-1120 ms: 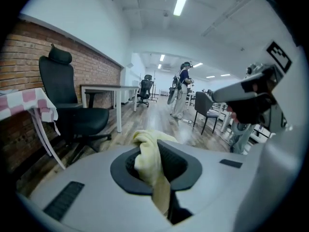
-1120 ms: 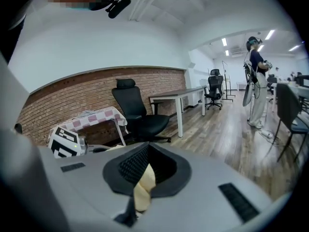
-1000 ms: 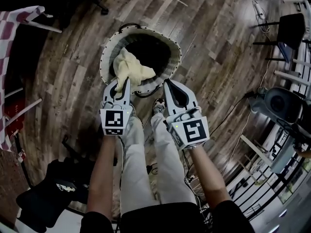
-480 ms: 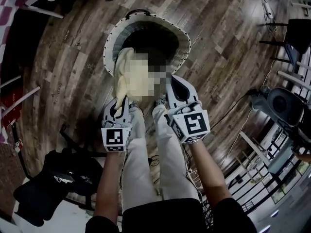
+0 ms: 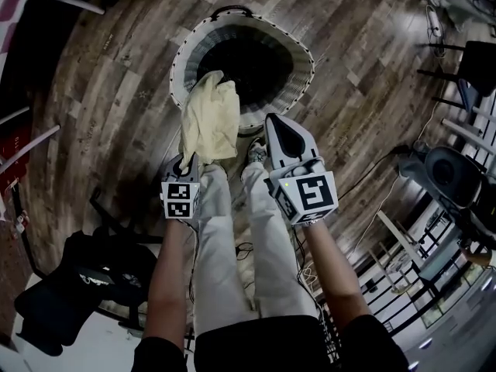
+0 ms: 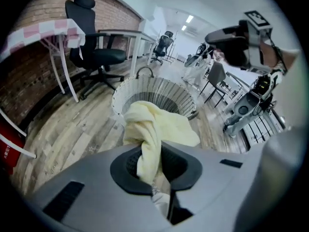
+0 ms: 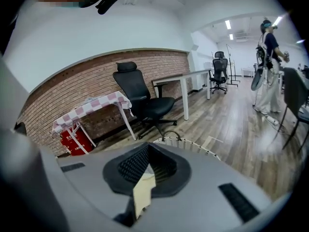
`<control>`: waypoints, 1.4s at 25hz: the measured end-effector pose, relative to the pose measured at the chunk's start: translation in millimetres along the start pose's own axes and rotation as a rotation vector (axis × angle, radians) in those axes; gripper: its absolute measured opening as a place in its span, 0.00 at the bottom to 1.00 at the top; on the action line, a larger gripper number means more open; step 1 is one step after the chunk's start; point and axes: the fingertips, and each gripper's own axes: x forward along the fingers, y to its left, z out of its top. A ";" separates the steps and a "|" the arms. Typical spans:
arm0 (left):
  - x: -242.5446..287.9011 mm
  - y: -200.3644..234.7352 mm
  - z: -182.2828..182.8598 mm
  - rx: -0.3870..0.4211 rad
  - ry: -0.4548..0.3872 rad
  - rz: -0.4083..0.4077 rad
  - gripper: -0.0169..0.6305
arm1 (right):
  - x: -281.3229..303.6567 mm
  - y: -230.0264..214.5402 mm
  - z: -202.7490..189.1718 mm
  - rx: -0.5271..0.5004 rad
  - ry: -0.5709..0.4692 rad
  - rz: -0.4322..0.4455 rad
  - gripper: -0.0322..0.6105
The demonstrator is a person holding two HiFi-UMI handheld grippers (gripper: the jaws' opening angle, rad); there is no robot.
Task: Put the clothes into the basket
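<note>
The basket (image 5: 304,53) stands open on the floor (image 5: 116,76). The yellow cloth (image 5: 211,122) bunches over its near rim, clenched in my left hand-held gripper (image 5: 187,160) just short of the basket. I judge it best to carry the cloth fully past that rim before letting go, so none drapes outside. My right hand-held gripper (image 5: 276,124) hovers beside the basket, jaws together, empty.

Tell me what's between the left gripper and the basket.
The yellow cloth: held by the left gripper, it spans the stretch up to the basket's near rim. The head view and left gripper view both show it.
</note>
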 end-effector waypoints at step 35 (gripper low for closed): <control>97.3 24.4 -40.3 -0.190 0.200 -0.151 0.20 | 111.5 95.6 -189.1 -0.185 0.422 0.252 0.06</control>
